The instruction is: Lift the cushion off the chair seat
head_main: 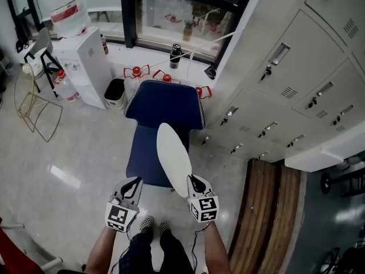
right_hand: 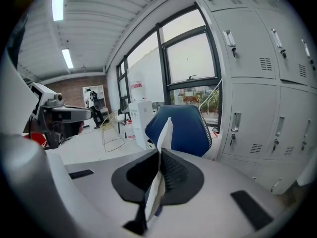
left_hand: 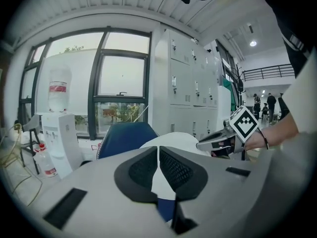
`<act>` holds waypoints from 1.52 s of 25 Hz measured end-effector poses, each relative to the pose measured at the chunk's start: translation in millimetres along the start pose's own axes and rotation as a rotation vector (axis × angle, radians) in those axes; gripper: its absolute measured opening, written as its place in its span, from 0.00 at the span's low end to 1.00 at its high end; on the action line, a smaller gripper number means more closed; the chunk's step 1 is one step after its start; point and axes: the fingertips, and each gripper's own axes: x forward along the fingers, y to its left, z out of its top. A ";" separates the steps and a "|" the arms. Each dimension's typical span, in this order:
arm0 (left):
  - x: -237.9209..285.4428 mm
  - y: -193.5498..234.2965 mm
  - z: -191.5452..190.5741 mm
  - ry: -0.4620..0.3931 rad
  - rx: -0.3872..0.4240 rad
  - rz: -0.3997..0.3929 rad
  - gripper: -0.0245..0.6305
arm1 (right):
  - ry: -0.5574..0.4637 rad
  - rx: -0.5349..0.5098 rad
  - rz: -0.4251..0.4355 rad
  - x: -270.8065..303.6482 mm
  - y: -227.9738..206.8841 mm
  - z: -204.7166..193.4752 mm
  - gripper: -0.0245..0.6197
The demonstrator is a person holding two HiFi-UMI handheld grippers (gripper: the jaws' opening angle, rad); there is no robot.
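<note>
Grey lockers (head_main: 296,79) stand on the right tongs' outer side, with a window (head_main: 182,21) far ahead past the blue chair (head_main: 165,104). The right tongs (head_main: 197,182) are clamped on the near rim of the white cushion (head_main: 173,156), whose thin edge shows pinched between their pads (right_hand: 171,170). It stands on edge, reaching forward from those jaws and apparently clear of the seat just beyond them. The left tongs (head_main: 132,182) sit beside it with jaws together on nothing, the cushion showing only past them. It looks thin and light, and firm enough to keep its shape from one pinch, though it may flop or twist. A rim hold suits it, and a second on the near edge would steady it.
</note>
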 end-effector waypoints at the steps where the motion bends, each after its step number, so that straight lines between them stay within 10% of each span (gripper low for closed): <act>1: -3.8 -2.0 6.9 0.001 0.006 -0.005 0.08 | -0.008 -0.003 -0.004 -6.5 0.9 8.3 0.09; 20: -114.7 -33.3 141.2 -0.067 0.037 -0.019 0.08 | -0.171 -0.039 -0.051 -156.9 66.8 149.2 0.09; 38: -204.5 -47.9 205.9 -0.160 0.090 -0.047 0.08 | -0.333 -0.007 -0.161 -265.4 124.0 193.9 0.09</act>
